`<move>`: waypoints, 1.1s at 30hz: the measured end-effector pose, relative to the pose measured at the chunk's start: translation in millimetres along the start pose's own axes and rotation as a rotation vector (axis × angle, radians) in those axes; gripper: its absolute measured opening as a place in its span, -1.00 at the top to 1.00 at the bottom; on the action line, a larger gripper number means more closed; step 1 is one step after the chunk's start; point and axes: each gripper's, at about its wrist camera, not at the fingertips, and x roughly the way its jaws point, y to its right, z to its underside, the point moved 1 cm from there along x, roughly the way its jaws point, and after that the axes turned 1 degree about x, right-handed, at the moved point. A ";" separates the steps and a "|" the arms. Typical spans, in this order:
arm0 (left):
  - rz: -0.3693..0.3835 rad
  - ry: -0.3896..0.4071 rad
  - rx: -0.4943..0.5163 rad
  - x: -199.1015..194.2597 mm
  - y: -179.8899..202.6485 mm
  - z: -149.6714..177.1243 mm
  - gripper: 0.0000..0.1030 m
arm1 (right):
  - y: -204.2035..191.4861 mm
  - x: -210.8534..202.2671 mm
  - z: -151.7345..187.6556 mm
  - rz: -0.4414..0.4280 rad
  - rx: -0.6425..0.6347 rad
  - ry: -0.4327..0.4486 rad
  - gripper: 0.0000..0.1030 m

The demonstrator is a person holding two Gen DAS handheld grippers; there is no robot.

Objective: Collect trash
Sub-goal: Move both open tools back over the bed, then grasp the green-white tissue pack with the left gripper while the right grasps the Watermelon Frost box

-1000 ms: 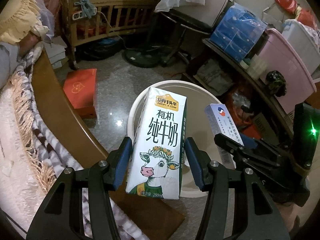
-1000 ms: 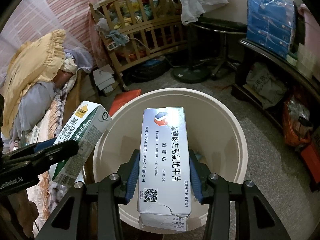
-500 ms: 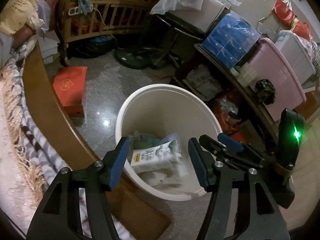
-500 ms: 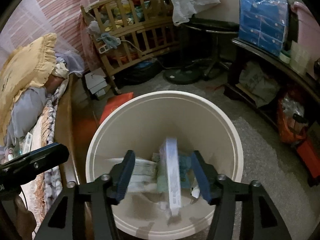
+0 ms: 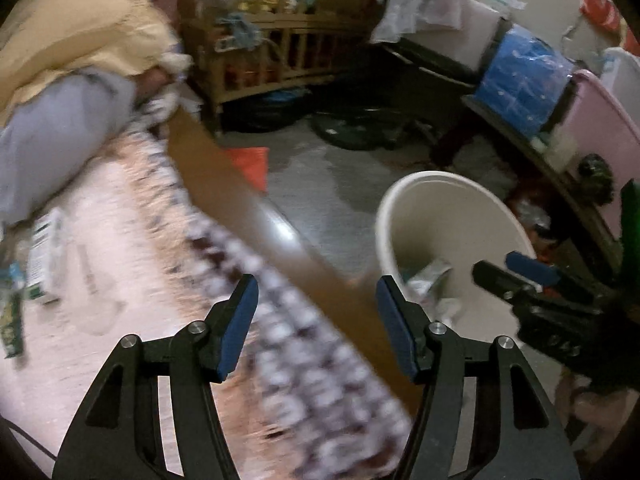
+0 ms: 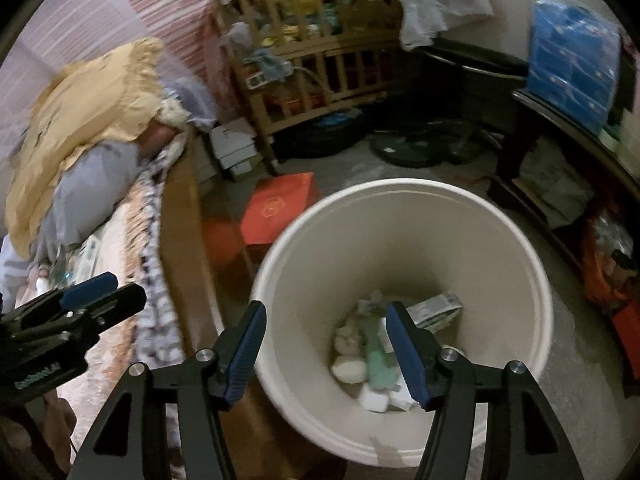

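Note:
A white round bin point(image 6: 516, 264) stands on the floor beside the bed; it also shows in the left wrist view point(image 5: 424, 184). Several pieces of trash lie in its bottom, among them a milk carton point(image 6: 438, 310) and pale boxes point(image 6: 374, 400). My right gripper point(image 6: 326, 346) is open and empty above the bin's near rim. My left gripper point(image 5: 316, 324) is open and empty over the wooden bed edge point(image 5: 248, 200), left of the bin. On the bed at the far left lie a white-green box point(image 5: 42, 256) and a green wrapper point(image 5: 12, 320), blurred.
A yellow pillow point(image 6: 84, 120) and grey bedding point(image 5: 52, 136) lie on the bed. A red box point(image 6: 280, 208) sits on the floor by the bin. A wooden crib point(image 6: 320, 76), a fan base point(image 6: 416, 148) and cluttered shelves point(image 6: 572, 60) stand behind.
Both grippers let go of the milk carton and the white box, which dropped into the bin. The left gripper has swung left toward the bed; the right shifted slightly left.

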 end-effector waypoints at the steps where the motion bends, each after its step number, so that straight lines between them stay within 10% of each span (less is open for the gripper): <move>1: -0.014 0.000 -0.012 -2.8 -9.6 3.5 -0.17 | -8.1 1.0 0.6 -0.008 -0.010 -0.002 -0.17; 22: -0.352 0.012 -0.274 -79.8 -262.8 96.0 -0.17 | -238.4 47.9 11.6 -0.276 -0.314 -0.097 -0.24; 33: -0.370 0.020 -0.486 -83.9 -387.1 115.5 -0.17 | -358.8 95.5 3.8 -0.355 -0.441 -0.113 -0.41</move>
